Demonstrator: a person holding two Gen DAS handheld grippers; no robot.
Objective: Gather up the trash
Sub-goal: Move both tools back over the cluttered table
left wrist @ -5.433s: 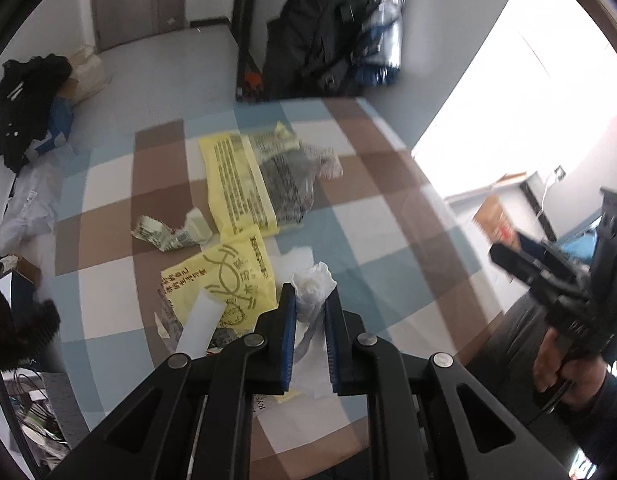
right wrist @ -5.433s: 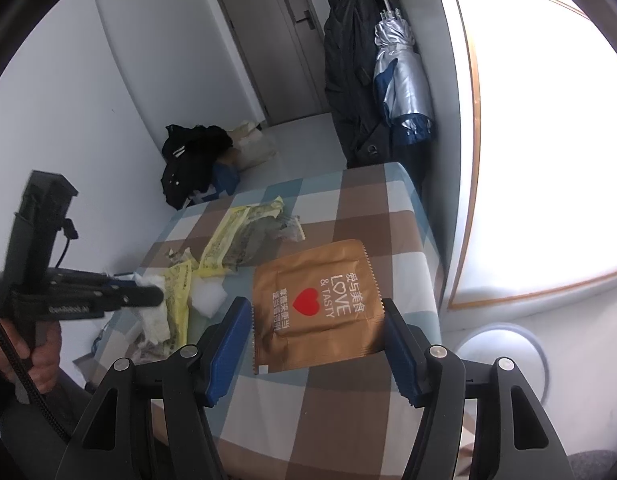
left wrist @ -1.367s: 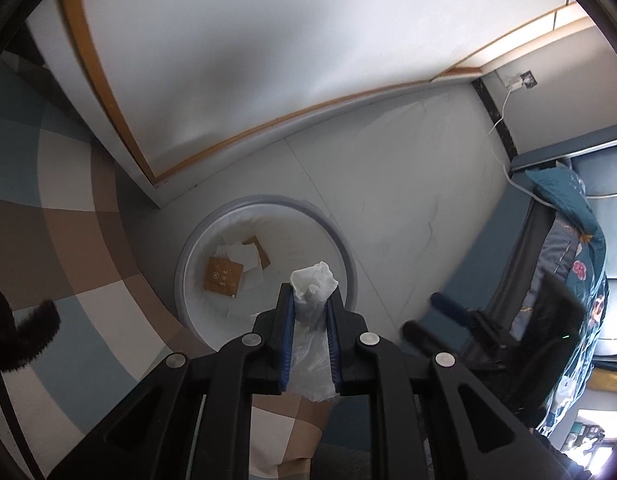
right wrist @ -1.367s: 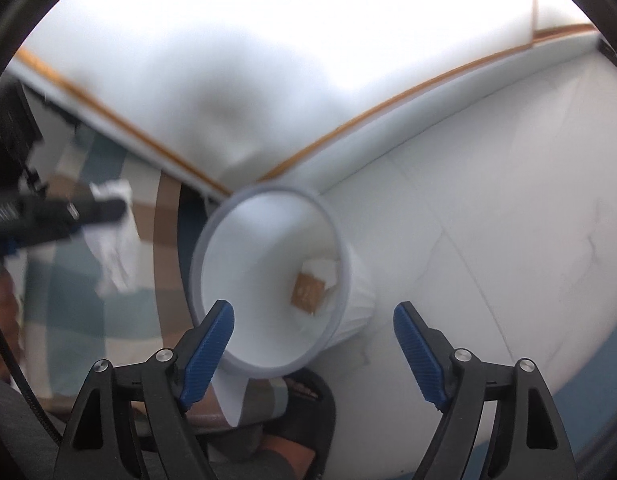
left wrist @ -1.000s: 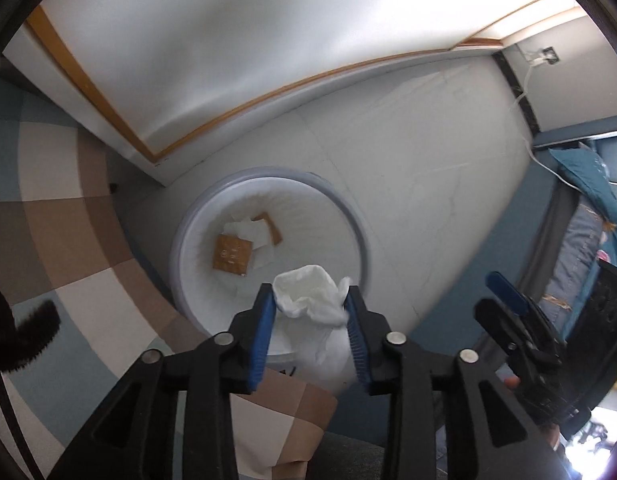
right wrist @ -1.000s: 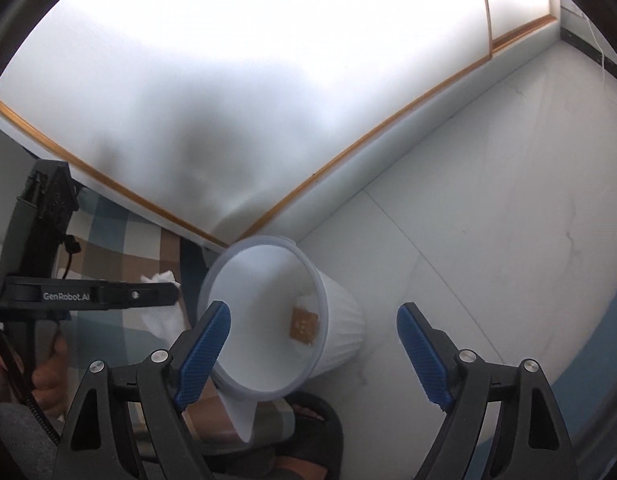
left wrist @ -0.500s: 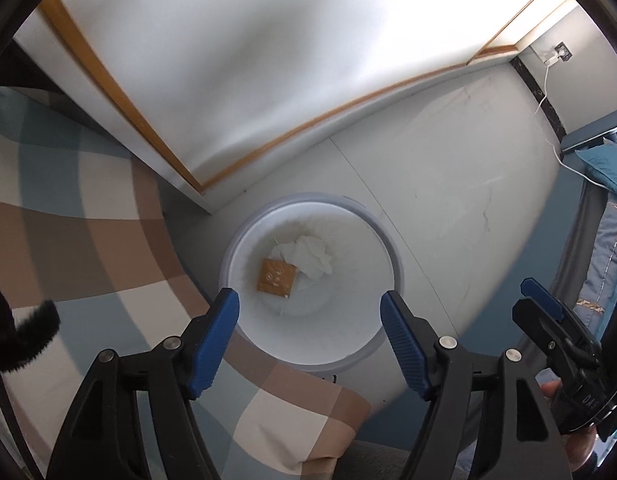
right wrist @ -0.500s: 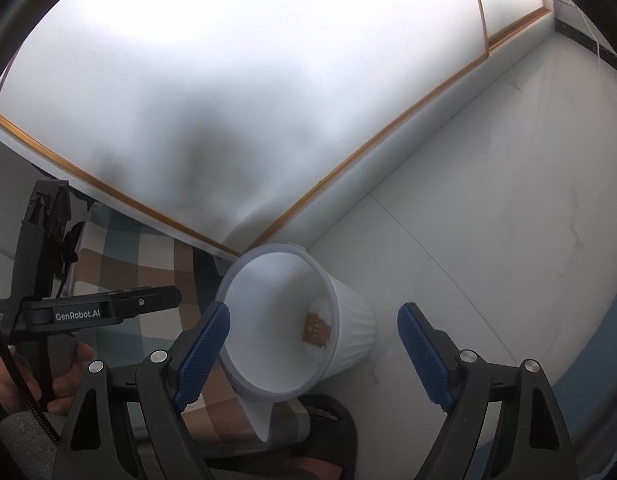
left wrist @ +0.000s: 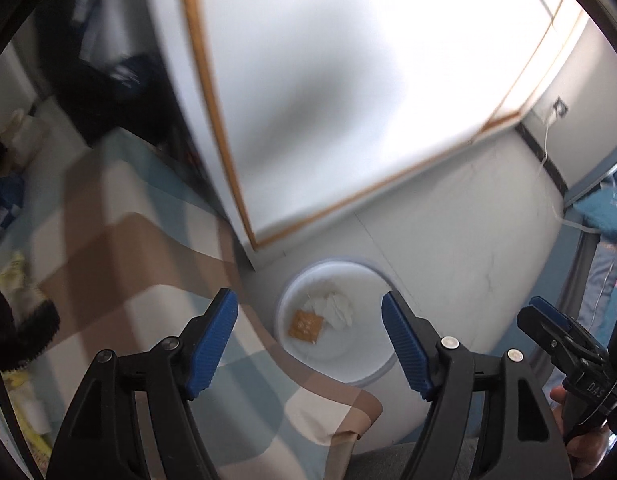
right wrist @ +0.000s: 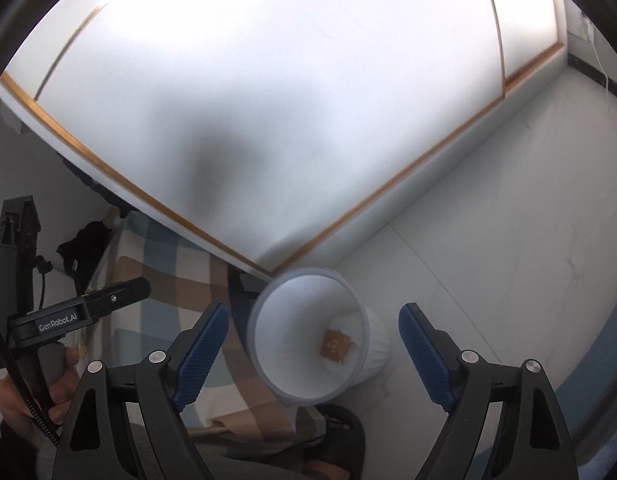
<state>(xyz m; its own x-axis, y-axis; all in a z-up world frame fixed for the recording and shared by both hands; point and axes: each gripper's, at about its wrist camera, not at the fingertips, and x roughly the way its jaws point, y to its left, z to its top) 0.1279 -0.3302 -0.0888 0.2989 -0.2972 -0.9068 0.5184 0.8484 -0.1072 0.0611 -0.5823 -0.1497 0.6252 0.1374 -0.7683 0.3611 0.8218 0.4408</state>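
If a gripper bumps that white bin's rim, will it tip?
Probably easily. The white bin looks like thin plastic, taller than wide, narrowing toward its base. It holds only a crumpled tissue and a brown packet, so it likely has little weight to steady it.

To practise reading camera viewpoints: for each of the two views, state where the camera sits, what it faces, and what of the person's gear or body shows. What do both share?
Left wrist: on the left gripper, open, facing down at the round white plastic bin beside the checked tablecloth; right gripper and hand at right.
Right wrist: on the right gripper, open, facing down at the bin; left gripper and hand at left.
Shared: bin, brown packet, tablecloth.
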